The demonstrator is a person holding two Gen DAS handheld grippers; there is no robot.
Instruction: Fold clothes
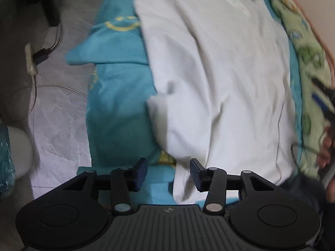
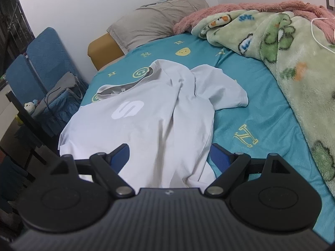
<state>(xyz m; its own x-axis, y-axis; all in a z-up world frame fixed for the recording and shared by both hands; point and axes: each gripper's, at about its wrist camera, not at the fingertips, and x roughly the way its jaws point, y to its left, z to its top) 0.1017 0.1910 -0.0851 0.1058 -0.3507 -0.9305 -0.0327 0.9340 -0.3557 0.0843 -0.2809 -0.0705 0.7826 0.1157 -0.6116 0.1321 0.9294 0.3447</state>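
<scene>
- Centre of right wrist frame: pale grey cotton T-shirt (image 2: pixel 146 121) lies rumpled, unfolded, on teal printed bedsheet (image 2: pixel 247 113).
- Left gripper (image 1: pixel 168 172), right gripper (image 2: pixel 168 156): fingers apart, empty, at hem.
- Judgement: flatten creases before any fold.

Black hand-held gripper (image 2: pixel 168 156), blue ribbed fingertips (image 2: pixel 120 156)

A large white "S" logo (image 2: pixel 127 109) sits mid-frame on the white T-shirt (image 2: pixel 150 125); yellow "H" letters (image 2: pixel 111 73) and smiley faces (image 2: pixel 140 71) dot the teal bedsheet (image 2: pixel 247 113).
</scene>
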